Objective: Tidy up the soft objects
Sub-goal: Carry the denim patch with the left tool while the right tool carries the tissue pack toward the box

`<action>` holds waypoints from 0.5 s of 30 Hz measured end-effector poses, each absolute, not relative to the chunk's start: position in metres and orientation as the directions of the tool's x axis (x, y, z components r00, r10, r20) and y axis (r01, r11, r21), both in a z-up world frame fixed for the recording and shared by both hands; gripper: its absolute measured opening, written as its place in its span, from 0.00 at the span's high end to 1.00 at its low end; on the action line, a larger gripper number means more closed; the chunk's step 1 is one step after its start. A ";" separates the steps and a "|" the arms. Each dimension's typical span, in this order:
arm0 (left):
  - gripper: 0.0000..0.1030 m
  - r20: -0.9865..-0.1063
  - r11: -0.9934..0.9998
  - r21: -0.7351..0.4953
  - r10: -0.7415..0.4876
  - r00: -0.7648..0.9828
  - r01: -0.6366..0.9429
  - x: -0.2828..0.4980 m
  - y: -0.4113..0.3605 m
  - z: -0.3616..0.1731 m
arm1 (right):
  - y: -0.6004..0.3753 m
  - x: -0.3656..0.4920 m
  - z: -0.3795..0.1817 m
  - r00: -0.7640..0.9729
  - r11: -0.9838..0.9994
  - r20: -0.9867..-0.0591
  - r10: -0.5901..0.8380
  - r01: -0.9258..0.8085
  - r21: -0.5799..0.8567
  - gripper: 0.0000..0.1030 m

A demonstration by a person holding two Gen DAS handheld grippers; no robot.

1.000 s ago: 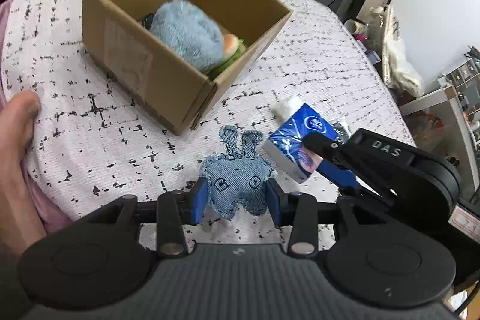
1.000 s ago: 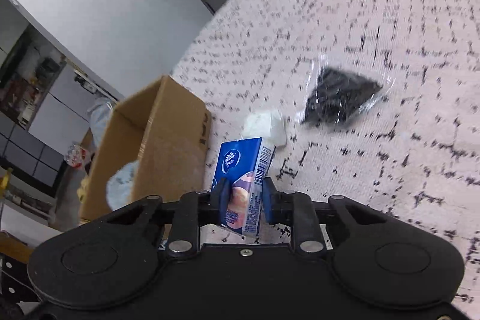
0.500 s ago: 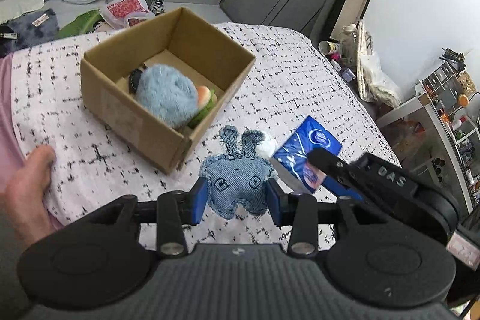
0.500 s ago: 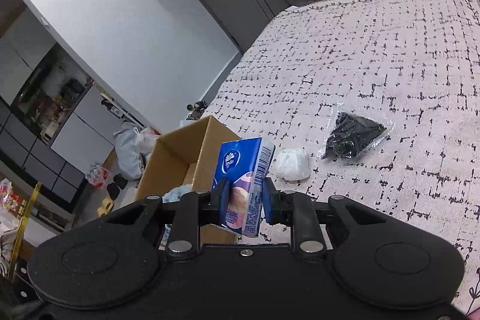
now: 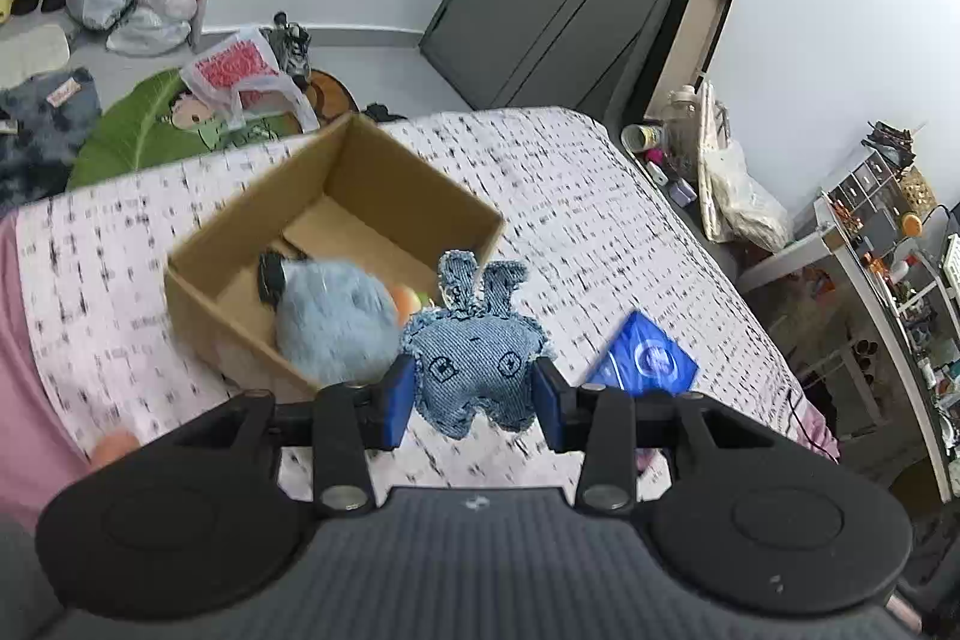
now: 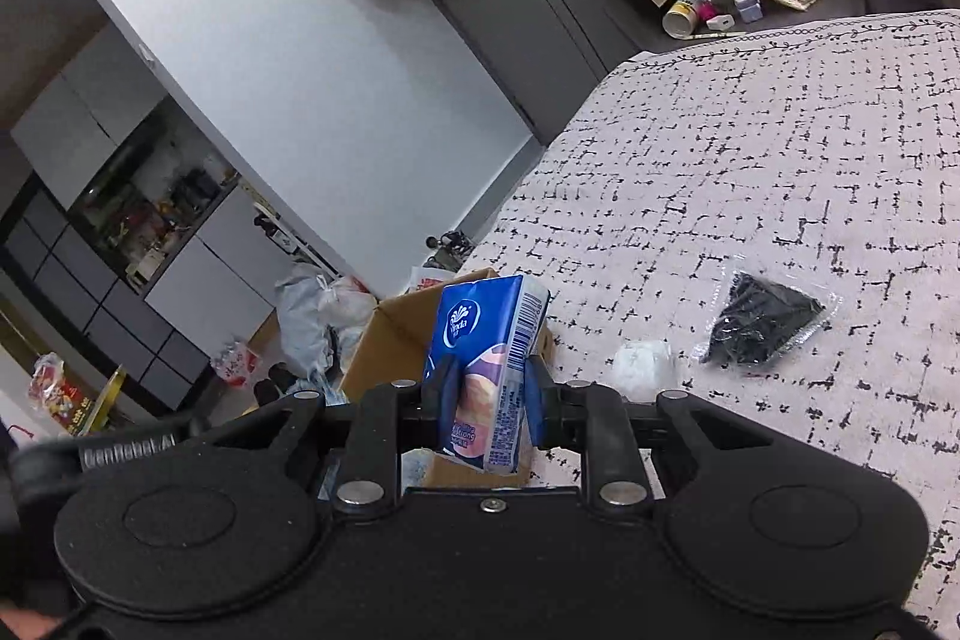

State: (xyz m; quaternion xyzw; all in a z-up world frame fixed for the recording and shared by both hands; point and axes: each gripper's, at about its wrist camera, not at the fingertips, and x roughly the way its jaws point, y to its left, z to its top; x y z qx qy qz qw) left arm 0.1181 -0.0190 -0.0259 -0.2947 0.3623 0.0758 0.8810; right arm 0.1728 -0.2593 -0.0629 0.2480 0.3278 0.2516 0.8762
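Both grippers have gone up since a sec ago: the bed looks farther down now, and the box sits lower and smaller in the left view.

Left gripper (image 5: 474, 394) is pinching the denim bunny (image 5: 474, 364) by its sides w/ the blue pads (image 5: 399, 400). Bunny hangs in the air, ears up, just in front of the box's near corner in the picture.

Right gripper (image 6: 489, 400) is squeezed tight on the tissue pack (image 6: 486, 370), a blue pack standing up between the pads. In the left view the same pack (image 5: 645, 358) shows to the right of the bunny, also off the bed.

Cardboard box (image 5: 240, 244) sits on the bed cover (image 5: 600, 232), which is white w/ black marks. Box is open on top. Inside it lies a fluffy blue toy (image 5: 333, 316), and something orange and green pokes out next to it; can't tell what that is.

On the bed in the right view: a small white lump (image 6: 642, 361) near the gripper, and a clear bag w/ black stuff (image 6: 762, 319) just past it. Both lie apart from the box.

A finger (image 5: 114, 448) shows at the low left edge of the left view.
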 end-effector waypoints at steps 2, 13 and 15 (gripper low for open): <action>0.61 -0.686 0.823 -0.451 -0.072 0.724 -0.345 0.125 -0.013 -0.024 | -0.257 0.173 -0.061 0.661 0.749 -0.442 0.607 -0.289 0.596 0.78; 0.61 -0.677 0.831 -0.429 -0.037 0.735 -0.354 0.159 0.019 -0.026 | -0.246 0.181 -0.060 0.675 0.739 -0.402 0.618 -0.325 0.590 0.78; 0.61 -0.679 0.824 -0.436 -0.038 0.733 -0.361 0.166 0.025 -0.030 | -0.244 0.184 -0.060 0.678 0.737 -0.396 0.619 -0.328 0.591 0.78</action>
